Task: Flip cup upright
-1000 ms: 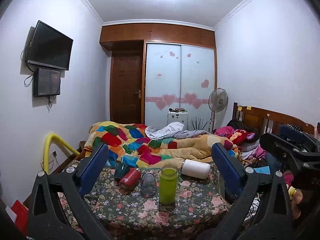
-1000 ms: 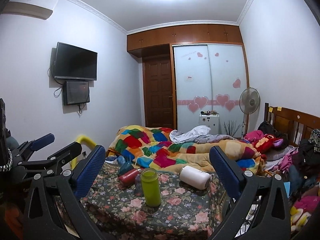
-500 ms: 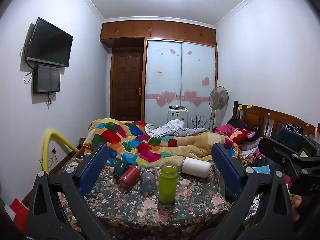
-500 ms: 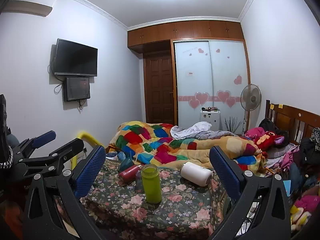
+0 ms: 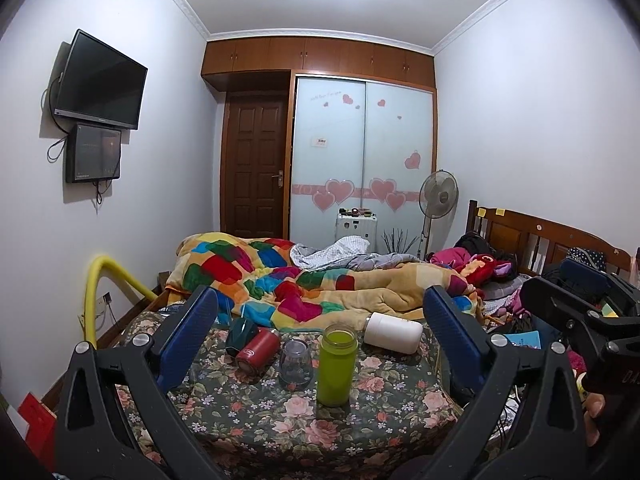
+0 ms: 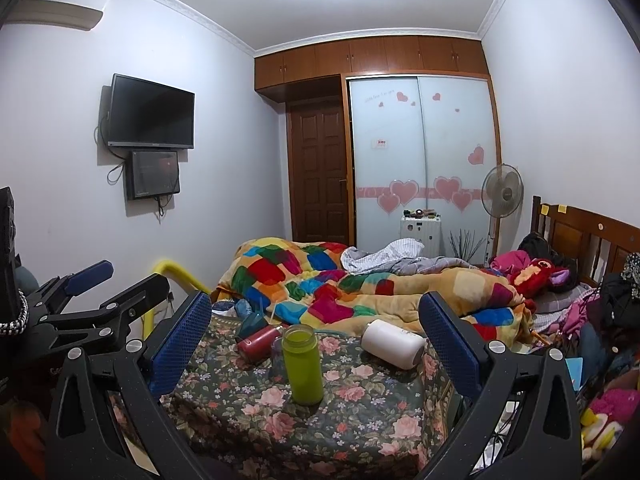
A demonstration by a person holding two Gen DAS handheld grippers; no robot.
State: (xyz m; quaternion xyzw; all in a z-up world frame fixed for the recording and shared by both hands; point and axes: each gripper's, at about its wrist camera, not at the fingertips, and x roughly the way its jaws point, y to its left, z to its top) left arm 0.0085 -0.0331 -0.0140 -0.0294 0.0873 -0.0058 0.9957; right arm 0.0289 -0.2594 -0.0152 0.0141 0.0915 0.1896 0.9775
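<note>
While both grippers hung back with fingers spread and empty, the white cup (image 6: 394,343) lay on its side ahead, nearer the right fingers (image 6: 448,340), axis crosswise.

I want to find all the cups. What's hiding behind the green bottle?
In the right view, a clear glass peeks out behind the green bottle, mostly covered. The left view shows it whole.

Wardrobe door (image 5: 330,152): faint line of script at its 12 o'clock edge, too small to read.
Wardrobe door label (image 5: 320,142): small red-and-white sticker, text illegible.
Red bottle (image 5: 258,350): small logo mark, unreadable.
Right gripper body (image 5: 624,376): partial white letters, unreadable.
</note>
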